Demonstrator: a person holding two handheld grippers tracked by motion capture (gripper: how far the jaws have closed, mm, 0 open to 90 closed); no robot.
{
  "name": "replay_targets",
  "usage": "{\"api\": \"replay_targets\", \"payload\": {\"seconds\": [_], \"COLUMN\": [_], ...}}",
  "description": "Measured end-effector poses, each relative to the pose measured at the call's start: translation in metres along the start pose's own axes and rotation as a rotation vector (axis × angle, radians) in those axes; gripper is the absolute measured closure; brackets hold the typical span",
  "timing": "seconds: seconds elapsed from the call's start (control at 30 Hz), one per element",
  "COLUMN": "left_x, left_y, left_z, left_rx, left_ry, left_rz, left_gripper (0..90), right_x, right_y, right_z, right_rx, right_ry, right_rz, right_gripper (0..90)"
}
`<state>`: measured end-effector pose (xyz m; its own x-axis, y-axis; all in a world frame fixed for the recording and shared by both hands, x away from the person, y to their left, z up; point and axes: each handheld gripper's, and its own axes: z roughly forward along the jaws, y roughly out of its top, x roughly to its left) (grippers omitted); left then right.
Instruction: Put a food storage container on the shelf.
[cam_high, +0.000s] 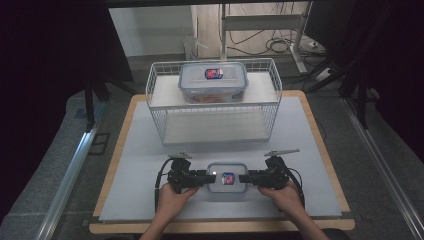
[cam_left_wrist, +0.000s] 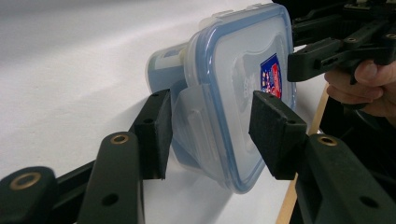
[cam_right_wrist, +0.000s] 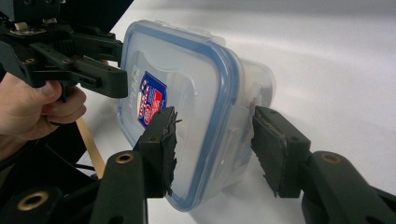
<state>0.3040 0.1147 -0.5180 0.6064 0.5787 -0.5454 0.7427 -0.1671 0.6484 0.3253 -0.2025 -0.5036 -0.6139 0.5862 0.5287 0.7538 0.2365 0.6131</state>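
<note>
Small lidded container (cam_high: 227, 180) sits on the white table (cam_high: 140, 160) at the near edge, long axis running left to right, directly between both grippers. Left gripper (cam_left_wrist: 210, 128) and right gripper (cam_right_wrist: 212, 140) each straddle an end latch, jaws parted, pads not visibly pressing. Larger container (cam_high: 213, 81) rests on the wire rack (cam_high: 160, 105) beyond.
</note>
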Motion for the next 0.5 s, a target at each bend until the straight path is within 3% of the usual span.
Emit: {"api": "replay_targets", "payload": {"seconds": [0.2,0.5], "left_x": [-0.0014,-0.0038], "left_y": [-0.0017,-0.0055], "left_z": [-0.0007,-0.0016], "left_rx": [-0.008,-0.027], "left_ry": [-0.003,-0.002], "left_rz": [0.005,0.02], "left_gripper": [50.9,51.2], "right_x": [-0.005,-0.0045], "right_y": [-0.0024,-0.0072], "right_z": [-0.0026,-0.0044], "right_rx": [-0.01,-0.021], "right_ry": [0.038,0.053], "right_rz": [0.045,0.058], "right_gripper": [53.4,54.3]}}
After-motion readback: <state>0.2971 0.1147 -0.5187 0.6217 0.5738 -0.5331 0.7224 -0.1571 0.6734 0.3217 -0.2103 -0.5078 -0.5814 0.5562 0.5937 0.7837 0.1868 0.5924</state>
